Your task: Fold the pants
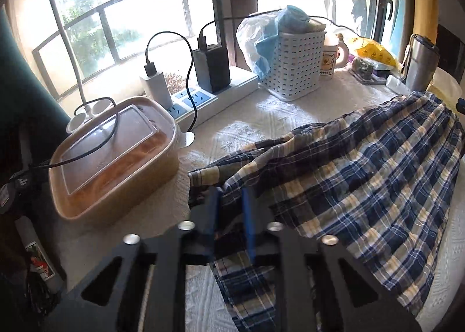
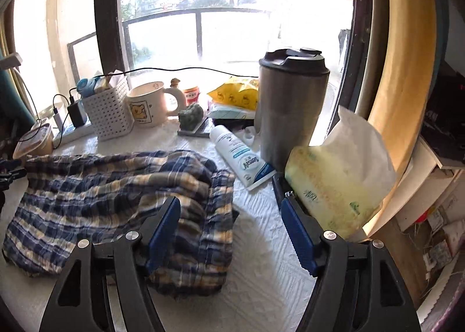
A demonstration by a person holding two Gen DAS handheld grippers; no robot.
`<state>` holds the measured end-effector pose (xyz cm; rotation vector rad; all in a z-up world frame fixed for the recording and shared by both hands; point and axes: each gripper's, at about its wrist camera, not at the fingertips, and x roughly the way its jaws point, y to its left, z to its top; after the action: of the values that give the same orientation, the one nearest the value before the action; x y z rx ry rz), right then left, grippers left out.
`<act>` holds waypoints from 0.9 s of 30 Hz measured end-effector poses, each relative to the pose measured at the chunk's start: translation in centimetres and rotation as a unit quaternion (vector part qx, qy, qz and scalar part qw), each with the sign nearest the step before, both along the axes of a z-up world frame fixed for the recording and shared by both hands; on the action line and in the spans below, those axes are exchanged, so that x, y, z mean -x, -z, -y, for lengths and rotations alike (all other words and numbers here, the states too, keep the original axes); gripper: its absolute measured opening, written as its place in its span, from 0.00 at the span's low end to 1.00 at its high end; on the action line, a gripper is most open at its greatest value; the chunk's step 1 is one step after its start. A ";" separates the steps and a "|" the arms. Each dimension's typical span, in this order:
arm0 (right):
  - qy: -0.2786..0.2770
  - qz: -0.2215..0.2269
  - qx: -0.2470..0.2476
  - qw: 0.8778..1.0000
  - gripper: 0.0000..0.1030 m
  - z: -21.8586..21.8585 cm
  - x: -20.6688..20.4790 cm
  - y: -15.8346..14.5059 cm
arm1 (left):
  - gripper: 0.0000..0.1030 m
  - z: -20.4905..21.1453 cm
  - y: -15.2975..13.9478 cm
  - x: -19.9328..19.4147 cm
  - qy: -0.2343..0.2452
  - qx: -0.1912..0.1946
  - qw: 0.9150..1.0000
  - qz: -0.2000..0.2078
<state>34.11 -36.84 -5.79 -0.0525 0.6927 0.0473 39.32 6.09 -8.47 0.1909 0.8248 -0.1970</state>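
Right wrist view: white tube (image 2: 243, 157) label blurred; mug (image 2: 146, 105) shows cartoon bear.

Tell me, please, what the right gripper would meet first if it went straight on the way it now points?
Probably the white table cover, since the open right gripper points down at the bare strip between the plaid pants and the tissue pack. Further along lies the white tube; depth is unclear.

Steel tumbler (image 2: 292, 105) beside tissue pack (image 2: 334, 183); mug (image 2: 145, 106), white basket (image 2: 109, 115), lidded container (image 1: 116, 154).

Crinkled cloth pants (image 2: 116, 186), brushed-metal tumbler (image 2: 290, 108) (matt lid)
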 end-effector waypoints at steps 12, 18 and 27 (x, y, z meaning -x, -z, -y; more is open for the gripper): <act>-0.020 -0.013 -0.023 0.999 0.72 -1.3 -2.4 1.8 | 0.00 -0.2 0.3 -3.7 -0.025 -0.039 0.999 0.026; -0.047 -0.011 -0.071 0.996 0.72 -3.6 -3.6 0.2 | 0.00 0.3 3.3 -5.9 -0.032 -0.057 0.998 -0.010; -0.101 -0.119 -0.012 0.988 0.72 -9.8 -8.5 4.0 | 0.49 0.6 0.3 -1.7 -0.028 -0.042 0.999 0.013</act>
<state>42.62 -27.05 -9.80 -0.0948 0.9236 0.2595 40.98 5.46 -8.73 0.2483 0.8131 -0.1072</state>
